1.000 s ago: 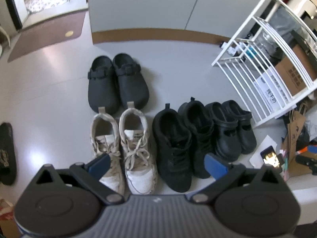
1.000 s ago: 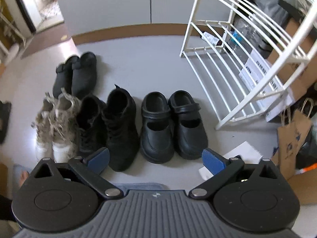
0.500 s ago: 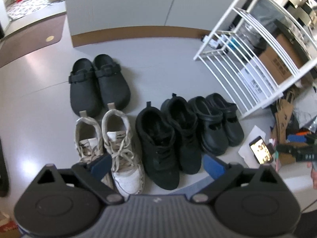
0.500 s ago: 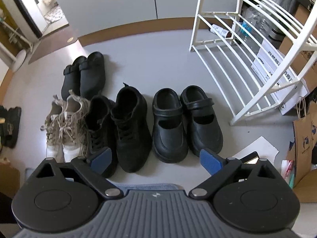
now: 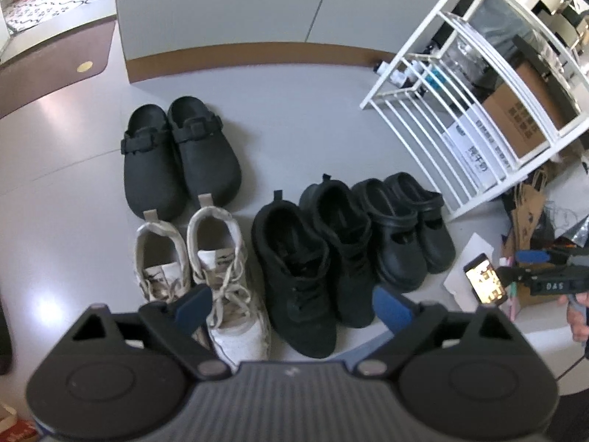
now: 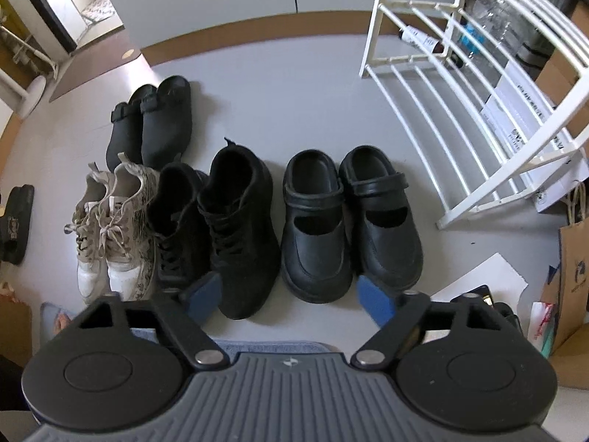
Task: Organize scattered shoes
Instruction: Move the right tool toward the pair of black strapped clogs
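Note:
Several pairs of shoes stand lined up on the grey floor. Black clogs (image 5: 180, 154) (image 6: 154, 121) sit behind white sneakers (image 5: 206, 269) (image 6: 110, 228). Black lace-up sneakers (image 5: 313, 265) (image 6: 217, 228) stand beside them, then black strap shoes (image 5: 405, 228) (image 6: 349, 221). My left gripper (image 5: 292, 307) is open and empty, held above the front of the sneakers. My right gripper (image 6: 291, 294) is open and empty, above the toes of the lace-ups and strap shoes. The right gripper also shows at the right edge of the left wrist view (image 5: 545, 276).
A white wire shoe rack (image 5: 460, 110) (image 6: 460, 110) stands at the right with boxes behind it. A phone (image 5: 486, 281) lies on white paper. Paper bags (image 6: 574, 258) stand at the right. A black sandal (image 6: 16, 221) lies at the far left. A brown mat (image 5: 48, 70) lies at the back left.
Both grippers have shifted slightly while staying open and empty; the shoes have not moved. The right gripper has come into the left wrist view at the right edge.

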Action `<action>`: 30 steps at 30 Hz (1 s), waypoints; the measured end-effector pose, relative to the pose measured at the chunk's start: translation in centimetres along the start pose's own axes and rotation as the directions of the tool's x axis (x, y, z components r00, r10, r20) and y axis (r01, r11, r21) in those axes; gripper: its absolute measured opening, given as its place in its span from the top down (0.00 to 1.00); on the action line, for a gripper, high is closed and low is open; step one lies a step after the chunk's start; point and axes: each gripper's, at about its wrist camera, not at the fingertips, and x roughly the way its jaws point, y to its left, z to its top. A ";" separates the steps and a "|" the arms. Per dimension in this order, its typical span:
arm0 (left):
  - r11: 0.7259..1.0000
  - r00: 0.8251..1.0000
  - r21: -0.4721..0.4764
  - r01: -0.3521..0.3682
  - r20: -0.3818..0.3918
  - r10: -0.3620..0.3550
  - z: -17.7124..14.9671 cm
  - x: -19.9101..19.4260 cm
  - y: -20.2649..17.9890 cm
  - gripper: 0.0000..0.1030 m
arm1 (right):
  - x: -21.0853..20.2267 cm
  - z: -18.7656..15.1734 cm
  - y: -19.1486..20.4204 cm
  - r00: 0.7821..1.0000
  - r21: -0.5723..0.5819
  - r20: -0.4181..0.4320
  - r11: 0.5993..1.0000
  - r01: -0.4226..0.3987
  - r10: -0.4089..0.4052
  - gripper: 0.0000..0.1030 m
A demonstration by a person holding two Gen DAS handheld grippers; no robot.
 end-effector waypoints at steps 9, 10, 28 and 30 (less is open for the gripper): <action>1.000 1.000 -0.011 0.010 -0.008 -0.010 0.4 -0.1 0.6 0.08 | 2.8 1.3 -2.3 1.000 -0.023 -0.013 1.000 0.008 -0.008 0.20; 1.000 1.000 -0.012 0.022 -0.003 -0.022 0.5 -0.4 0.6 0.08 | 3.1 1.4 -2.5 1.000 -0.023 -0.016 1.000 0.011 -0.012 0.20; 0.996 1.000 -0.091 0.016 0.015 -0.014 1.3 0.1 3.4 0.08 | 11.0 -0.2 -3.3 0.982 0.036 0.137 0.991 0.125 -0.129 0.20; 0.995 1.000 -0.098 0.009 0.017 -0.007 1.4 0.2 3.6 0.08 | 12.0 -0.1 -3.5 0.980 0.033 0.158 0.992 0.121 -0.125 0.20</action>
